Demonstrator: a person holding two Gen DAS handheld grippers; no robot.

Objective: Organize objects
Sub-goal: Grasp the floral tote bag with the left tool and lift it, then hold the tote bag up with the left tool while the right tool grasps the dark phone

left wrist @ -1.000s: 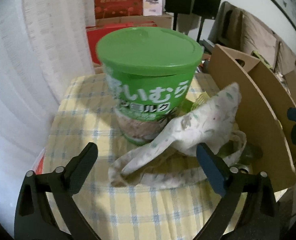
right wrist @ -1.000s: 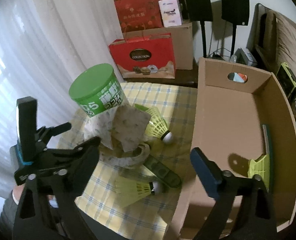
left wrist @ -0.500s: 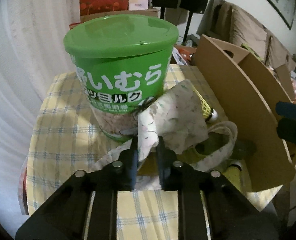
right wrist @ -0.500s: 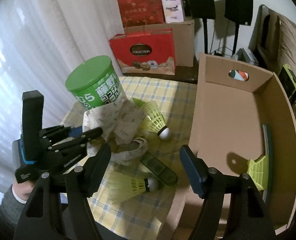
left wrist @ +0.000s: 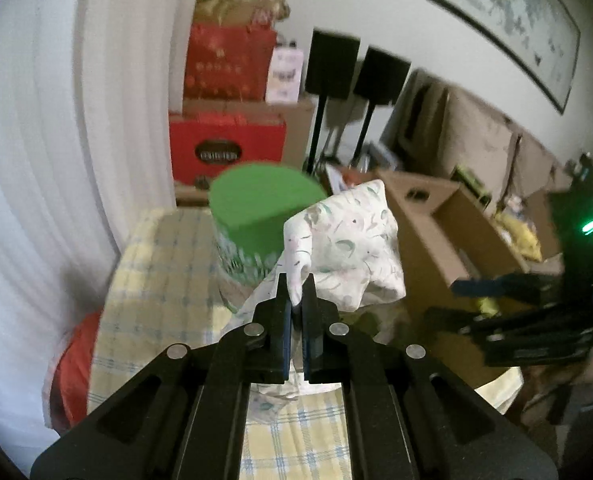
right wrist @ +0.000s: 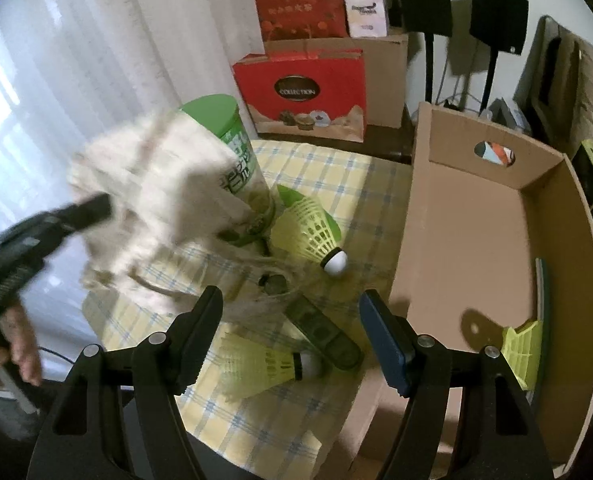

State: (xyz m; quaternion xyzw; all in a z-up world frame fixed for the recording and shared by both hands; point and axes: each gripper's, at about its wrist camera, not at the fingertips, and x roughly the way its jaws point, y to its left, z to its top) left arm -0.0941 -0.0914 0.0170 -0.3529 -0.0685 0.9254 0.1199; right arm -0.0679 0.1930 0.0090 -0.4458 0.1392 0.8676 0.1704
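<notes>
My left gripper (left wrist: 295, 294) is shut on a fold of the white patterned cloth bag (left wrist: 348, 248) and holds it up in the air. Seen from the right wrist, the bag (right wrist: 148, 184) is a blur in front of the green-lidded canister (right wrist: 232, 148), with its drawstring trailing on the checked tablecloth (right wrist: 328, 168). My right gripper (right wrist: 292, 300) stands open above a dark green case (right wrist: 324, 332), pressing on nothing. Two yellow-green shuttlecocks (right wrist: 308, 228) (right wrist: 264, 368) lie on the cloth. The canister (left wrist: 260, 204) stands behind the raised bag.
An open cardboard box (right wrist: 476, 220) sits at the table's right side, with another shuttlecock (right wrist: 522, 344) and a flat green item (right wrist: 542, 292) inside. Red gift bags (right wrist: 304, 88), speakers and a white curtain stand behind. A hand (right wrist: 20, 344) grips the left tool.
The left gripper closed on the cloth bag and lifted it off the table, away from the canister. The right gripper's jaws narrowed a little and it stayed in place.
</notes>
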